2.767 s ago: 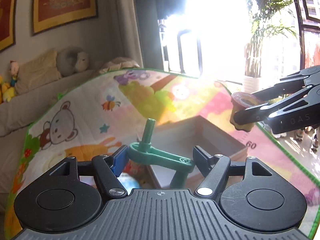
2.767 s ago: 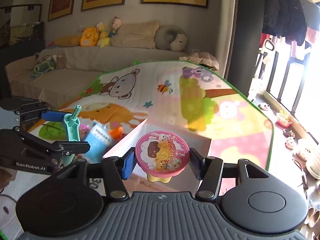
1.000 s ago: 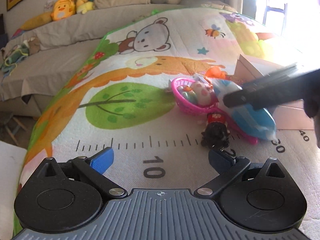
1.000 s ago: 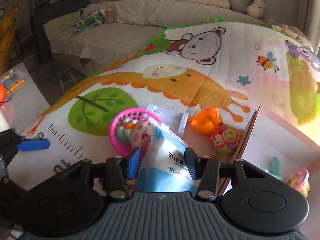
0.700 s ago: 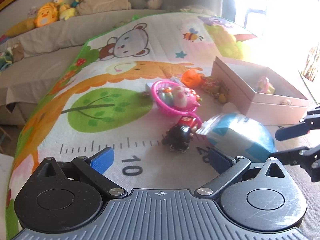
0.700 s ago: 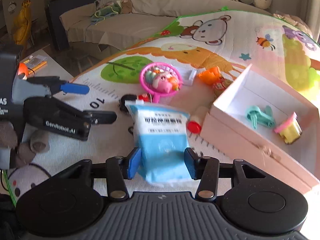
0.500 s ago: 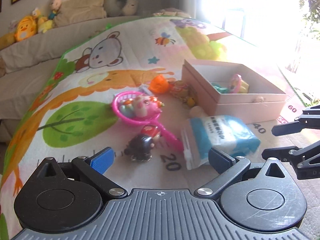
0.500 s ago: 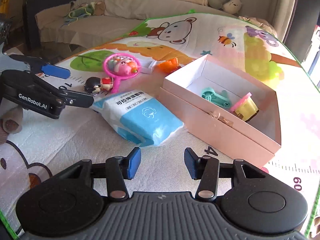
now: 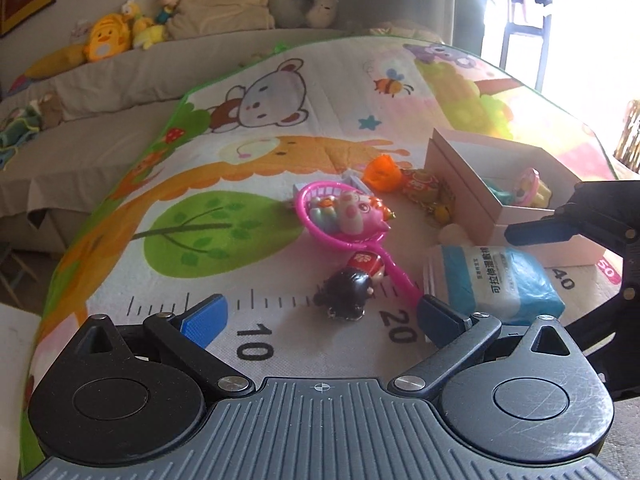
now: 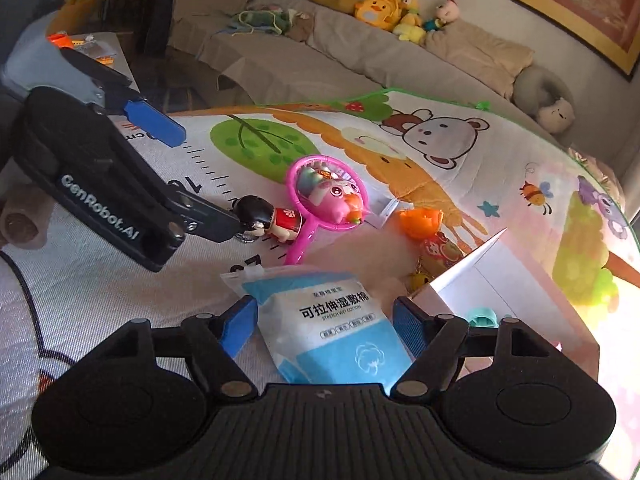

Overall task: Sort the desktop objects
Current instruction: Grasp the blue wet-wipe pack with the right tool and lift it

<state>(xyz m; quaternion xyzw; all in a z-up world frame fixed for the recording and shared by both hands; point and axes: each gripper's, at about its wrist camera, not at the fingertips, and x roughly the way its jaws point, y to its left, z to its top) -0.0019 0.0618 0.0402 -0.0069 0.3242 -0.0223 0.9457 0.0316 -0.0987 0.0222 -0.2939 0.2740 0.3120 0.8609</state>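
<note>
A colourful play mat [image 9: 248, 184] covers the surface, with a printed bear [image 9: 260, 100], a green tree [image 9: 212, 232], an orange giraffe, a bee [image 9: 394, 84] and a ruler scale with numbers. Behind it stands a long beige sofa [image 10: 304, 60]. On the sofa's back ledge sit a yellow duck plush [image 9: 106, 38], smaller plush figures [image 10: 408, 28], a beige pillow [image 9: 222, 12] and a grey neck pillow [image 9: 302, 4]. Framed pictures with gold borders [image 10: 580, 4] hang on the wall above. A crumpled green cloth [image 10: 260, 20] lies on the sofa seat. Strong daylight enters through a window [image 9: 560, 20] at the right.
</note>
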